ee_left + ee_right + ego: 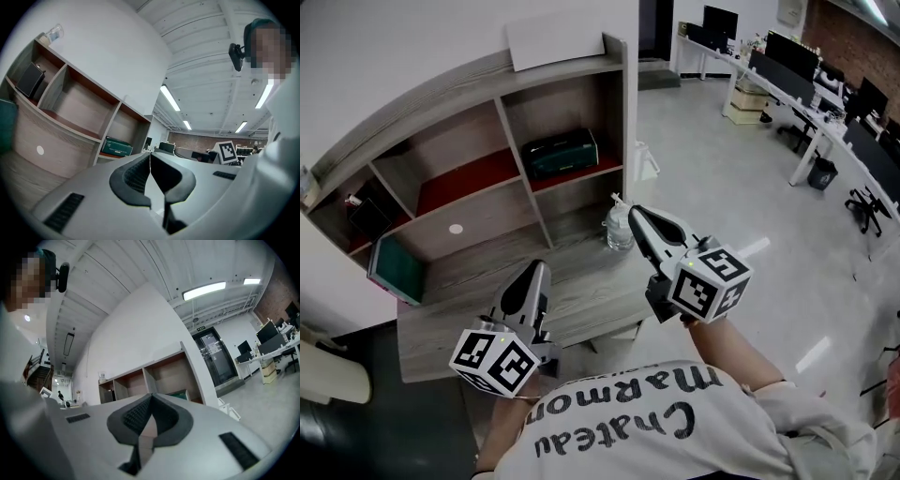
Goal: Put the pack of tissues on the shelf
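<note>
A dark green pack [559, 153], seemingly the pack of tissues, lies flat in the right-hand compartment of the wooden shelf [502, 122]. The same pack [116, 146] shows in the left gripper view, and its green edge [179, 393] peeps over the jaws in the right gripper view. My left gripper [538, 267] is held low over the desk, shut and empty. Nearer the shelf's right end, my right gripper [632, 210] points up at it, jaws together with nothing between them. Both grippers are well clear of the pack.
A clear bottle [620, 228] stands on the wooden desk [581, 291] just left of the right gripper's tip. A teal flat box [397, 269] leans at the desk's left end. A black object [370, 211] fills the shelf's left compartment. Office desks [787, 66] stand far right.
</note>
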Demonstrator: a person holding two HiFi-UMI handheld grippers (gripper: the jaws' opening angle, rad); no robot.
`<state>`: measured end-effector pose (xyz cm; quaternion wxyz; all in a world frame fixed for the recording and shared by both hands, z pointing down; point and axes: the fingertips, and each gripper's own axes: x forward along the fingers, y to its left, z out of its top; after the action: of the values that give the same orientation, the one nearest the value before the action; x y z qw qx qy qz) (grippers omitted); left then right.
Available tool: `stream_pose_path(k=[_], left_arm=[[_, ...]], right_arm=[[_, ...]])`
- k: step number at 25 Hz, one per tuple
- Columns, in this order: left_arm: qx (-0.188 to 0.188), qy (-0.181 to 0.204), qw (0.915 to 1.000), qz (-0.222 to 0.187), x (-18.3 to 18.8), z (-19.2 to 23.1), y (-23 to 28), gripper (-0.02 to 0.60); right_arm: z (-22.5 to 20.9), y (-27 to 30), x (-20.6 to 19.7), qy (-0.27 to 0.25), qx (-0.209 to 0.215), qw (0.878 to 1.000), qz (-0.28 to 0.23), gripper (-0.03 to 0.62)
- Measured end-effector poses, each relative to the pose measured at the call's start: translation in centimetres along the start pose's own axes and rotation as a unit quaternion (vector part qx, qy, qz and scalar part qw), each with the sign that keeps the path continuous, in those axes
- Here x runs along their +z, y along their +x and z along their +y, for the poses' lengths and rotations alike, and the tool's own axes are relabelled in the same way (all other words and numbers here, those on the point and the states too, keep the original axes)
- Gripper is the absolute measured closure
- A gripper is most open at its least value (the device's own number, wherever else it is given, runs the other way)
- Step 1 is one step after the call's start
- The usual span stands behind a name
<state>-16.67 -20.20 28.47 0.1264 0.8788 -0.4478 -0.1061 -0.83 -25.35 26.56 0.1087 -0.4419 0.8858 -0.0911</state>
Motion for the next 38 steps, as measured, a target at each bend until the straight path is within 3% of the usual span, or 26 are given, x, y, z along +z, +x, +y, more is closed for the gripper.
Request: stream_pose_path(k=[9,25,38], left_arm=[[0.032,0.010,0.9994,0.008,-2.2,-3.4,-1.7,0.563],[0.071,-0.002,0.9974,0.010,-7.5,-12.5,-8.1,0.563],[0.088,-0.012,0.9961,0.004,-10.1,-16.3,-11.2,0.563]], right_arm=[[-1.2,-4.8,-0.8,-0.030,-0.027,0.999,0.007,0.585],[0.3,-15.6,-4.2,-0.026,-0.001,0.998,0.053,0.585],[0.6,-20.6,-5.5,-0.024,0.008,0.998,0.063,0.585]])
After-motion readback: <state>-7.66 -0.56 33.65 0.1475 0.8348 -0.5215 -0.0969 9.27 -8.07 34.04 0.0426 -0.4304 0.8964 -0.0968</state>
